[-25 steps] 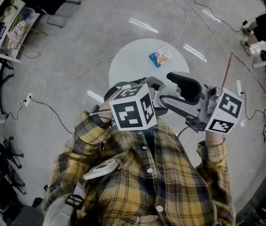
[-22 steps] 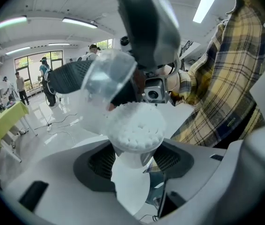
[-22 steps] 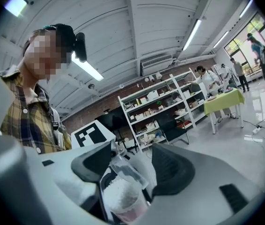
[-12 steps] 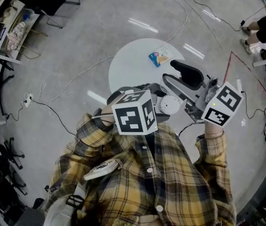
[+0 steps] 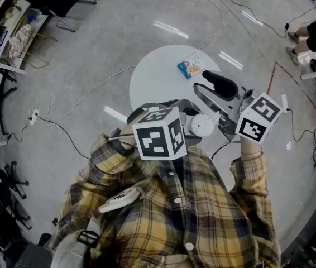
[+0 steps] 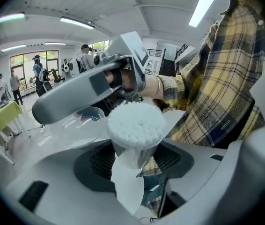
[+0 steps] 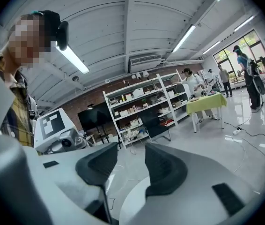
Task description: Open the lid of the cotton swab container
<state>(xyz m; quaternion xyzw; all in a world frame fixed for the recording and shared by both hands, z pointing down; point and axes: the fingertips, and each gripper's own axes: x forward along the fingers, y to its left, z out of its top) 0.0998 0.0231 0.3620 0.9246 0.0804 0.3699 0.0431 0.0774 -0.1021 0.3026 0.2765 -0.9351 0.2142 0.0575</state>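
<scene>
My left gripper (image 5: 188,121) is shut on the cotton swab container (image 5: 202,125), a clear cup packed with white swab heads (image 6: 136,124). In the left gripper view the cup stands upright between the dark pads (image 6: 95,159). Its mouth is uncovered, and the clear lid (image 6: 82,122) hangs to the left of the rim, just below the right gripper's grey jaw. My right gripper (image 5: 199,82) hovers above and beyond the container, over the table. Its jaws are closing, and the right gripper view (image 7: 131,161) shows a gap with nothing between them.
A round white table (image 5: 158,77) lies ahead with a small colourful packet (image 5: 191,67) on it. Cables (image 5: 91,91) trail across the glossy floor. Shelving (image 7: 144,107) and a green-covered table (image 7: 209,101) stand further off, with people near the windows.
The right gripper has drawn up and away from the container, and its jaws have narrowed. The white swab tops, covered a second ago, now show. The left gripper has held still.
</scene>
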